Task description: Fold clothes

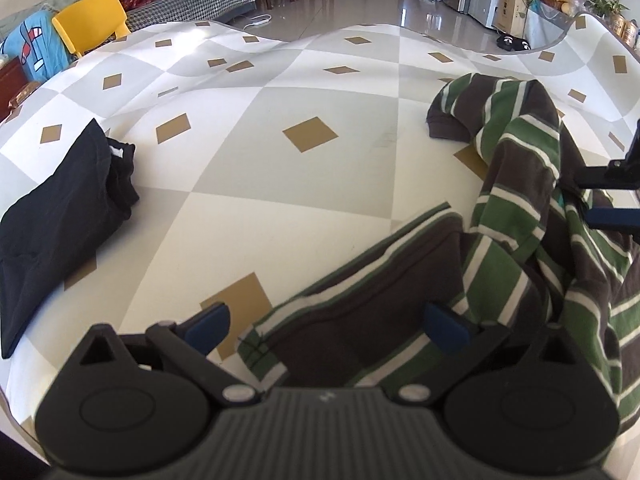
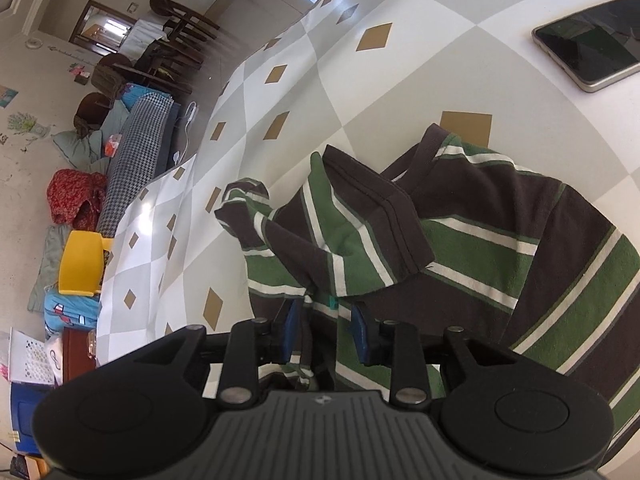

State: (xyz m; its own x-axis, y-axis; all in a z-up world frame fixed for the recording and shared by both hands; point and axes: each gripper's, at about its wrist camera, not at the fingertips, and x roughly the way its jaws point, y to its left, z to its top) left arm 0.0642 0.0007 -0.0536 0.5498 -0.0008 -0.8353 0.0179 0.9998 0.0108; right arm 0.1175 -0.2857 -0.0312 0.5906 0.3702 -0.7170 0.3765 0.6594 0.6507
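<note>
A striped shirt [image 1: 516, 216] in brown, green and white lies crumpled on the table [image 1: 248, 208], filling the lower right of the left wrist view and the centre and right of the right wrist view. The left gripper [image 1: 326, 326] has its fingers [image 1: 208, 328] spread wide over the shirt's hem at the bottom of the frame; one blue pad sits over bare tablecloth, the other over the fabric, and neither presses on it. The right gripper [image 2: 326, 330] has its fingers [image 2: 291, 330] set narrow with a fold of the shirt between them (a small teal tag shows just above the gap), though the pads stand a little apart from the cloth rather than pinching it. It also shows at the right edge of the left wrist view, against the raised bunch of the shirt. A folded black garment [image 1: 60, 216] lies at the left of that view, well apart from the shirt. A tablet [image 2: 588, 42] rests on the table at the upper right of the right wrist view.
</note>
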